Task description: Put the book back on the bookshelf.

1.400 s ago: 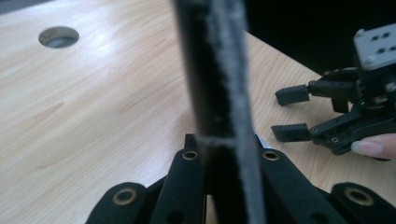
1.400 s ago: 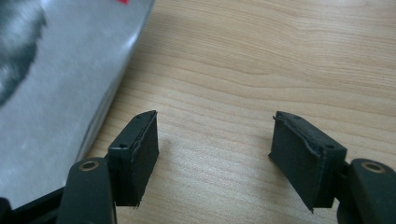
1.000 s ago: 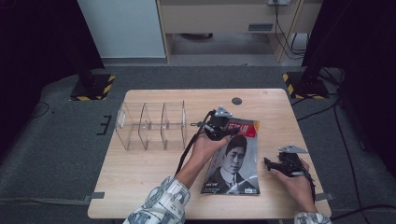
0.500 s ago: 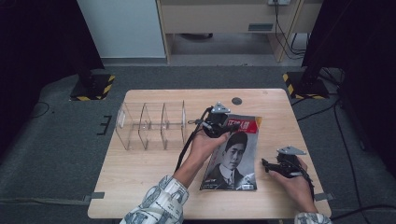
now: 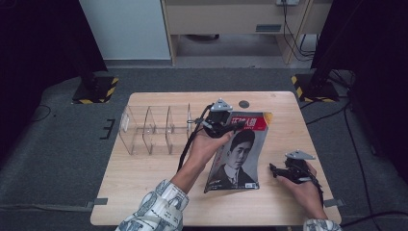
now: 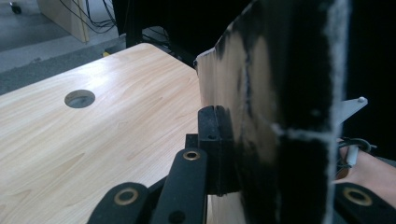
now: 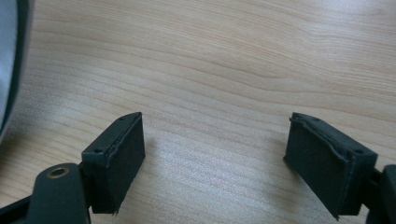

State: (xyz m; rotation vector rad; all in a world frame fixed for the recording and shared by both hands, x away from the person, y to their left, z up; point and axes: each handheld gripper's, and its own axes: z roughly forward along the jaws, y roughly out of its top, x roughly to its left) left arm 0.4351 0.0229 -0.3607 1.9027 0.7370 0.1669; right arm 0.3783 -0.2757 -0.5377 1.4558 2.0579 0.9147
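High view, magazine [image 5: 238,154] top edge clamped in left tool [image 5: 230,126], tilted up

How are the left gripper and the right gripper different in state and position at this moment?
The left gripper is shut on the top edge of the magazine; the right gripper is open with nothing between its jaws. The left gripper is over the middle of the table, beside the clear divider rack; the right gripper sits low near the table's right edge, apart from the magazine. Both are black, hand-held, with a grey plate on top.
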